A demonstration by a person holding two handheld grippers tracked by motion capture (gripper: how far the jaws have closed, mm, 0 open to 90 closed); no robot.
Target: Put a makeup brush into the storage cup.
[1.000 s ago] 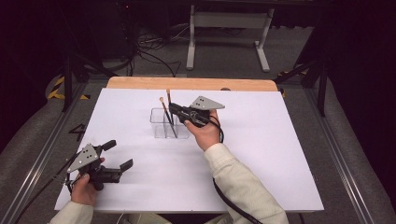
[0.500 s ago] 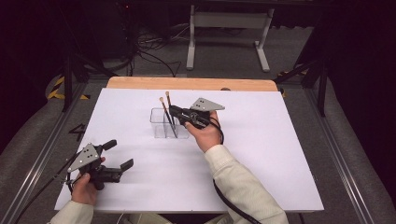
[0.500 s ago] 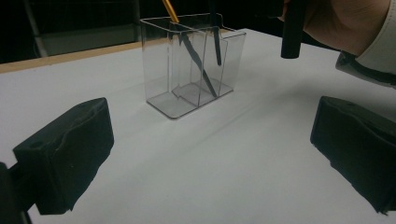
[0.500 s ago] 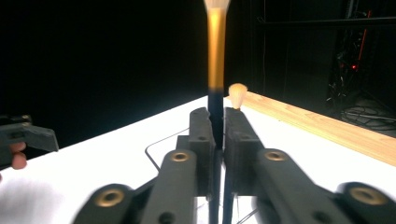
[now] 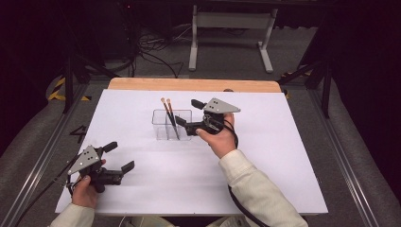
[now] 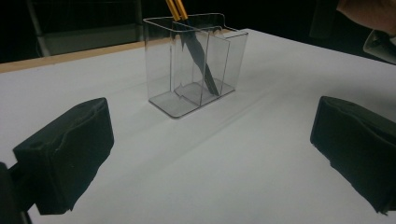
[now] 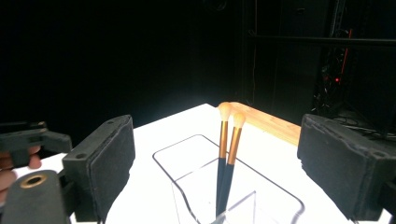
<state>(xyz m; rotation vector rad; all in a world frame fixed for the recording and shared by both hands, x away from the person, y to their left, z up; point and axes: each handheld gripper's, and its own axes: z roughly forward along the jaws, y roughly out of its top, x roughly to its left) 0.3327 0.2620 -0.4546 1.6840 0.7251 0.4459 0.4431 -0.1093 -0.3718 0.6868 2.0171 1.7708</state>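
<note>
White table [image 5: 283,156] w/ clear divided holder [image 5: 166,132] at centre-far. Right gripper [image 5: 187,115], jaws spread, empty, hovers just right of holder. Left gripper [image 5: 118,156], jaws spread, empty, at near left. Two brushes [image 5: 169,118] lean inside holder, bristles up.

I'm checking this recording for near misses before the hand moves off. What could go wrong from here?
1. The right gripper, open, hovers right beside the clear organizer; a sideways pull might knock the light box over or slide it.
2. The two brushes lean together, heads up, above the rim; an open jaw brushing them could tip them out.
3. The left gripper is open near the table's front corner, too far off to steady the box.
</note>
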